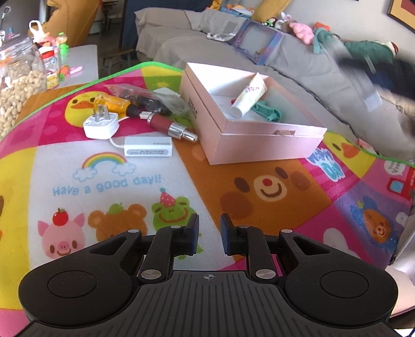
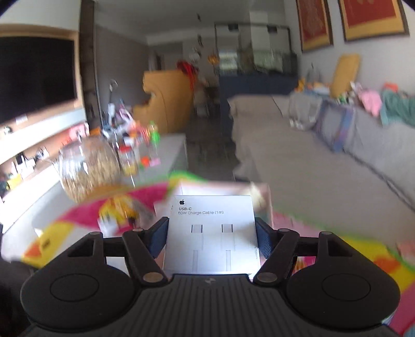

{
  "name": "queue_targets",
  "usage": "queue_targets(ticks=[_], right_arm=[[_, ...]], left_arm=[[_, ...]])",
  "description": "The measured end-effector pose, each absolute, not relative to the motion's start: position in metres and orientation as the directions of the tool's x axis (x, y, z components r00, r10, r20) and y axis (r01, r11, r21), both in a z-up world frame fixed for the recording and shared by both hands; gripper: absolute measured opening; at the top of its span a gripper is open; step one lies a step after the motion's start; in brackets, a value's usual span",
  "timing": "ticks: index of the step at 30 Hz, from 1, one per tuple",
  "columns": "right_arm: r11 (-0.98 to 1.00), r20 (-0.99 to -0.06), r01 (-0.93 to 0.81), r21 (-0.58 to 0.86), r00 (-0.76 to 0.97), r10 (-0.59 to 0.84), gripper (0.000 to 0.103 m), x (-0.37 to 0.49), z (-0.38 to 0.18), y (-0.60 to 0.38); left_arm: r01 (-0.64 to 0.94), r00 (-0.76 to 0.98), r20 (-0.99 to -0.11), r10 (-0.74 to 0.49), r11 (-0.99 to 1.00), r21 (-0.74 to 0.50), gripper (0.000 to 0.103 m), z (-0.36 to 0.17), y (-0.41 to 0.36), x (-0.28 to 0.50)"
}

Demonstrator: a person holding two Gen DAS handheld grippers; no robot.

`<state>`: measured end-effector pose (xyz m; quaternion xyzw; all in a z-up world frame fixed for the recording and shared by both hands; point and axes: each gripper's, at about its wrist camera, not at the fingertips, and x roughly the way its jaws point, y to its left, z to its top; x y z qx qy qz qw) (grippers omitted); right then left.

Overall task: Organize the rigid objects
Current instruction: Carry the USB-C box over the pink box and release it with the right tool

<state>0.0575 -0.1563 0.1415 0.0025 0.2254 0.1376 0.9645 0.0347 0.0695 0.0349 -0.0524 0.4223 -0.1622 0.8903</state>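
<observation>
With the right gripper (image 2: 211, 234) clamped on the white cable box (image 2: 211, 233) and the left gripper (image 1: 209, 234) empty, fingers apart, we lower it flat into the pink box (image 1: 259, 140), clear of the tube (image 1: 249, 96).

Grey sofa (image 2: 298, 160) along the wall, dark television (image 2: 36, 75) opposite, framed pictures (image 2: 371, 18) above.

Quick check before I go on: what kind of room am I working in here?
Most likely a family living room. A grey sofa strewn with plush toys, a wall-mounted TV, and a cartoon play mat as the work surface all point to a home with children.
</observation>
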Motion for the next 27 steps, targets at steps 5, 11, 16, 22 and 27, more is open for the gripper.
queue_targets(ticks=[5,11,16,22,27], right_arm=[[0.954,-0.441,-0.271,0.125,0.846,0.298,0.072,0.109,0.156,-0.142],[0.920,-0.497,-0.377,0.102,0.782,0.376,0.072,0.117,0.135,-0.106],[0.900,-0.537,-0.433,0.051,0.748,0.390,0.072,0.117,0.122,-0.083],[0.909,-0.568,-0.413,0.050,0.737,0.366,0.072,0.117,0.113,-0.093],[0.914,-0.600,-0.403,0.047,0.720,0.349,0.072,0.117,0.101,-0.105]], left_arm=[[0.214,0.609,-0.732,-0.305,0.952,-0.219,0.021,0.033,0.084,0.038],[0.166,0.660,-0.713,-0.236,0.972,-0.169,0.021,0.033,0.112,0.077],[0.394,0.625,-0.687,-0.372,0.909,-0.135,0.021,0.047,0.112,0.115],[0.569,0.548,-0.783,-0.294,0.817,0.092,0.021,0.055,0.095,0.153],[0.690,0.473,-0.850,-0.230,0.697,0.196,0.023,0.048,0.072,0.166]])
